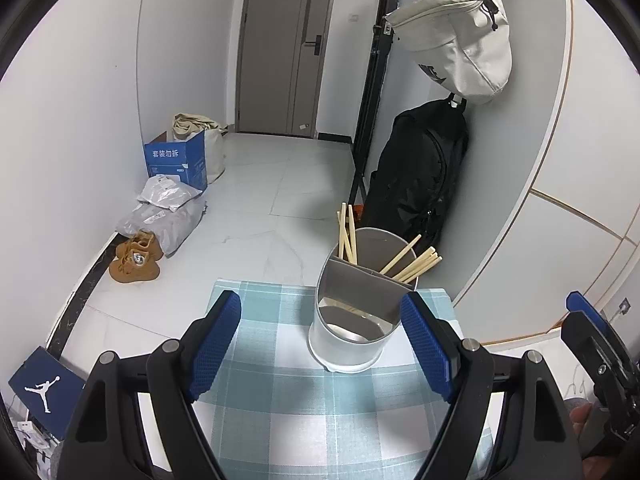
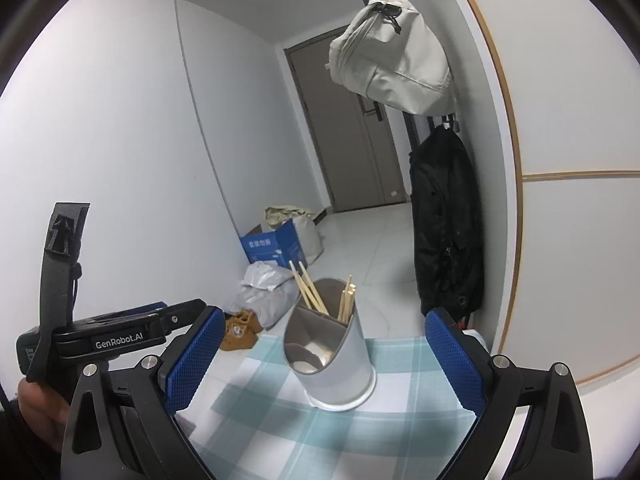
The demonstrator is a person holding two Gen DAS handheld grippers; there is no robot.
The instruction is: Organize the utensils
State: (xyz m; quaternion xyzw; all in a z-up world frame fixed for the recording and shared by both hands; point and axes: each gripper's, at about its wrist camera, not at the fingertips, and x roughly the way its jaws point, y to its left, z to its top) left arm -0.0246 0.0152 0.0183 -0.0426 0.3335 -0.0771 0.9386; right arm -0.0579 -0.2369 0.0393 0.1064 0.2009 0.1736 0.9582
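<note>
Chopsticks' lower ends hidden inside the holder; right claw cut off by frame edge.

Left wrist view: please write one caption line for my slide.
Open left tongs face a grey divided utensil holder on the checked tablecloth, with chopsticks standing in its rear compartments.

1 utensil holder is seen on 1 checked cloth, w/ 3 compartments counted. Chopsticks: approx. 8 are counted, in 2 bunches, exact no. can't be told. 2 grippers are seen, left gripper & right gripper. 2 bags are hung: 1 white bag, 1 black bag. 2 brown shoes, 1 blue box, 1 door are noted.
</note>
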